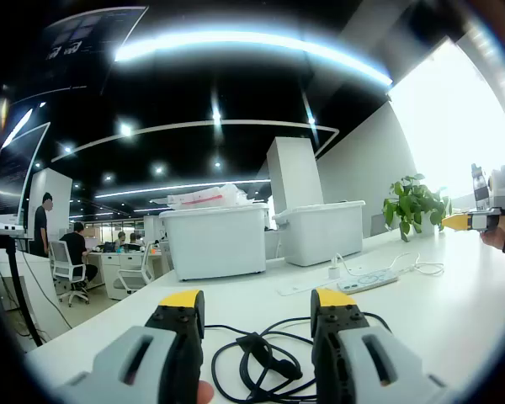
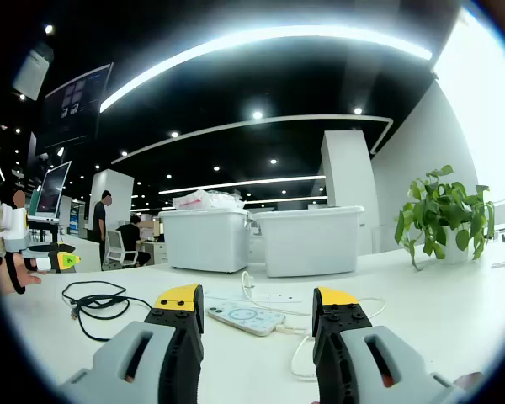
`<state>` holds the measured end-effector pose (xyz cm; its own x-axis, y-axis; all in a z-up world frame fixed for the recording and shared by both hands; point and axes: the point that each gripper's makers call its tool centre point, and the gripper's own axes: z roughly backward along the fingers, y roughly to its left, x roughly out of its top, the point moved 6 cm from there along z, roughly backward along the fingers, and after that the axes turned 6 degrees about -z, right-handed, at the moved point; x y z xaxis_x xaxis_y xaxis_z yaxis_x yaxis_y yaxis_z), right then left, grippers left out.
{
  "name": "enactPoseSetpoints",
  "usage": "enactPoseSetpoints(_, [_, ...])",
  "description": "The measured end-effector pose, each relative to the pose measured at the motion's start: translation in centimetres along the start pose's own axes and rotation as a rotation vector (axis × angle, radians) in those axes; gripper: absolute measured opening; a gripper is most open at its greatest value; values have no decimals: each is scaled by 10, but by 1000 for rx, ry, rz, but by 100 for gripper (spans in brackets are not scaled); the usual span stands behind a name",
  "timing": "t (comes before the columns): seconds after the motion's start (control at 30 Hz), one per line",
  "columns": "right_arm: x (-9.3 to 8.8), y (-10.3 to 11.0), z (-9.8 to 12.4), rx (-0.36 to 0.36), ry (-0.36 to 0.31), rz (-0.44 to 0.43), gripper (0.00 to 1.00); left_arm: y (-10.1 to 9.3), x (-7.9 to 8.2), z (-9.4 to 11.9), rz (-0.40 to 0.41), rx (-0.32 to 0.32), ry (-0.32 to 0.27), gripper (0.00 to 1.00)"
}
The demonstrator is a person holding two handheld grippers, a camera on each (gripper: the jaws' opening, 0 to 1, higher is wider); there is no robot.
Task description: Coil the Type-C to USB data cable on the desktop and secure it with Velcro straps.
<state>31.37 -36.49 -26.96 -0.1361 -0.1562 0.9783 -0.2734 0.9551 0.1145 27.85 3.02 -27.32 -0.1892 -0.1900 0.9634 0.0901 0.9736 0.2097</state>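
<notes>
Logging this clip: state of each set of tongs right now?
Left tongs: open, holding nothing, black data cable on the desktop between the jaws.
Right tongs: open, holding nothing.

Your left gripper point(image 1: 257, 316) and right gripper point(image 2: 257, 311) are black and grey with yellow jaw tips. You have a black data cable point(image 1: 261, 358) on a white desk point(image 1: 454, 303), two white storage bins point(image 2: 206, 240), and a green plant point(image 2: 442, 219).
</notes>
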Motion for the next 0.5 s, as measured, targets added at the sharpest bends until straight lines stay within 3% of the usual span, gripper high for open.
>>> enactPoseSetpoints(0.5, [1,1,-2,21,-13,7,51,0,-1,0,6,0,2,52])
